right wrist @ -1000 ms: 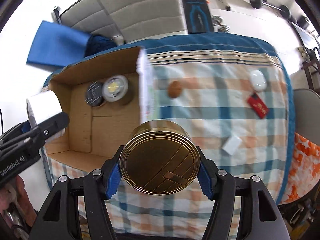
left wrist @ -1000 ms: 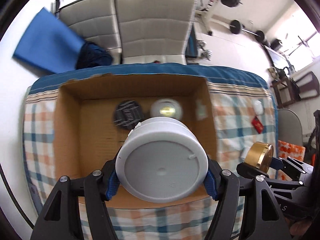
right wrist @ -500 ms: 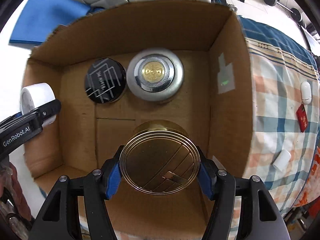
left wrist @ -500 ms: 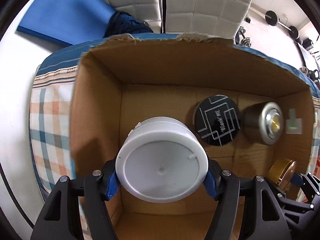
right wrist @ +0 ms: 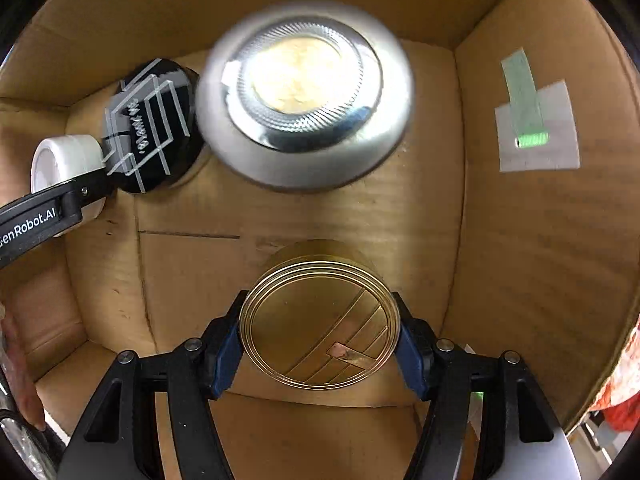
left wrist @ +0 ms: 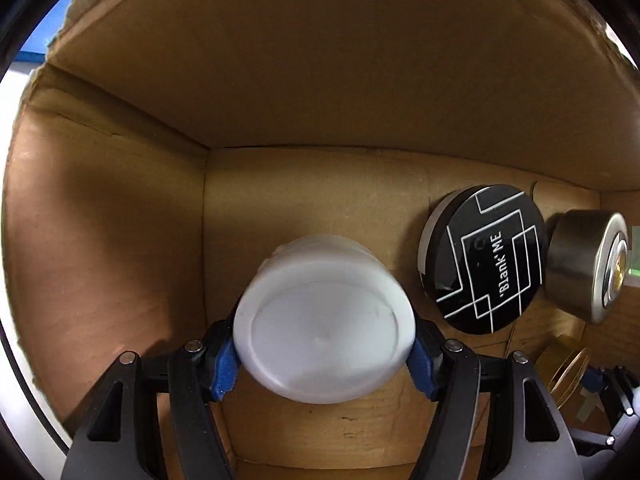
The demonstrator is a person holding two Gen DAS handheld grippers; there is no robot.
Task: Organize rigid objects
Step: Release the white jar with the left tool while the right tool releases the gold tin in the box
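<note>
Both grippers are down inside a cardboard box. My left gripper is shut on a white round jar, held low near the box's left wall. The same white jar shows at the left of the right wrist view. My right gripper is shut on a gold round tin, close above the box floor. The gold tin peeks in at the lower right of the left wrist view.
A black round tin with white lines and a silver round tin stand by the far wall of the box. In the right wrist view the black tin sits left of the silver tin. A taped patch marks the right wall.
Both grippers came down from above the table into the box with their loads. The box walls now fill both views; the checked cloth and room have dropped out of sight.
</note>
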